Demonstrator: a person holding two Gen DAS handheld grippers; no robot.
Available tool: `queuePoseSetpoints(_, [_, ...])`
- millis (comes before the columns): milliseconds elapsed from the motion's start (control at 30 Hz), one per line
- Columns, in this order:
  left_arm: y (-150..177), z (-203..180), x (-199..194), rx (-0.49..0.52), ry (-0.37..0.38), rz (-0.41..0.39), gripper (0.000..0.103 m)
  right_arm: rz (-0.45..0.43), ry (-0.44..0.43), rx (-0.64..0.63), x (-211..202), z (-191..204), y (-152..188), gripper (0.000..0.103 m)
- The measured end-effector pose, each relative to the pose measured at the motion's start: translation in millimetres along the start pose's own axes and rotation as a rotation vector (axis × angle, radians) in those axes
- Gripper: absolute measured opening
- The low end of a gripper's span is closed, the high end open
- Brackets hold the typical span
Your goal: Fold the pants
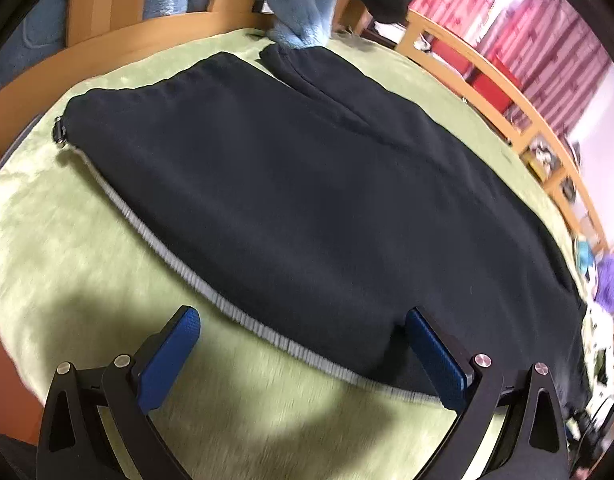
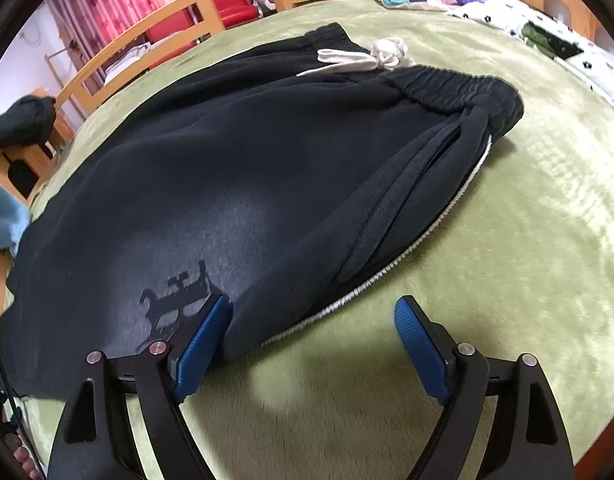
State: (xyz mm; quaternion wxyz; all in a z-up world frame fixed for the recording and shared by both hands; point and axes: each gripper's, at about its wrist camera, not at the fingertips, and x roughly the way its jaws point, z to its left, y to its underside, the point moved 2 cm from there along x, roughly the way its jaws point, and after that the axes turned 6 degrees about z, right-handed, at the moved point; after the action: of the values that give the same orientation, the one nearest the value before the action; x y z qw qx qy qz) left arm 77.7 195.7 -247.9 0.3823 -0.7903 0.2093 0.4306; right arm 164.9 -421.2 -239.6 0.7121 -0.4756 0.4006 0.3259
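Pants (image 1: 307, 184) near bed (image 1: 67, 240) edge; both my fingers (image 1: 303, 356) (image 2: 313, 340) gape wide, empty; shallow pinch risks snagging blanket.

Open left tongs (image 1: 303, 322) straddle the black pants' (image 1: 307, 184) striped edge.
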Motion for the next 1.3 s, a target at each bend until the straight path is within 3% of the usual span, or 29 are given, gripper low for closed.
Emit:
queuePoseSetpoints(133, [-13.4, -0.6, 13.3, -0.043, -0.028, -0.009, 0.102, -0.020, -0.019, 0.046, 5.3, -0.3, -7.2, 0.088])
queuePoseSetpoints(233, [-23.5, -5.8, 20.7, -0.055, -0.079, -0.023, 0.089, -0.051, -0.021, 0.094, 9.8, -0.3, -17.3, 0.088])
queuePoseSetpoints(300, [-31.7, -5.5, 23.3, -0.098, -0.073, -0.016, 0.081, -0.088, -0.018, 0.116, 9.8, -0.8, -25.7, 0.071])
queuePoseSetpoints(333, [-34.9, -4.0, 23.2, -0.111, -0.068, -0.015, 0.067, -0.090, 0.008, 0.126, 10.8, -2.4, -28.2, 0.040])
queuePoseSetpoints(367, [-38.5, -2.5, 22.7, -0.124, -0.069, -0.017, 0.058, -0.079, 0.026, 0.134, 11.8, -3.2, -30.0, 0.025])
queuePoseSetpoints(433, [-43.5, 4.8, 22.3, -0.126, -0.085, -0.009, 0.017, -0.078, -0.013, 0.167, 8.2, -6.1, -30.9, 0.021])
queuePoseSetpoints(500, [-48.5, 13.0, 20.7, -0.137, -0.017, 0.022, 0.012, -0.093, -0.040, 0.187, -1.0, -6.2, -26.0, 0.018])
queuePoseSetpoints(633, [-58.6, 30.9, -6.4, -0.159, 0.129, 0.052, 0.009, -0.129, -0.007, 0.142, -36.0, 2.8, -11.4, 0.016])
queuePoseSetpoints(767, [-59.2, 33.8, -26.1, -0.073, 0.107, 0.053, 0.009, -0.124, 0.000, 0.112, -64.5, 14.9, -2.1, 0.016])
queuePoseSetpoints(867, [-59.0, 34.9, -32.3, -0.065, 0.117, 0.060, 0.009, -0.108, 0.014, 0.119, -68.9, 18.7, -8.4, 0.016])
queuePoseSetpoints(967, [-61.5, 25.4, -45.5, -0.038, 0.117, 0.043, 0.009, -0.107, -0.024, 0.133, -81.7, 15.8, -12.6, 0.016])
queuePoseSetpoints(1133, [-96.1, -1.7, -67.3, 0.000, 0.117, -0.022, 0.009, -0.125, -0.049, 0.054, -96.7, 31.3, -37.5, 0.016])
queuePoseSetpoints(1300, [-139.2, -40.8, -64.6, 0.029, 0.097, -0.062, 0.009, -0.139, -0.095, 0.000, -97.3, 54.9, -85.6, 0.016])
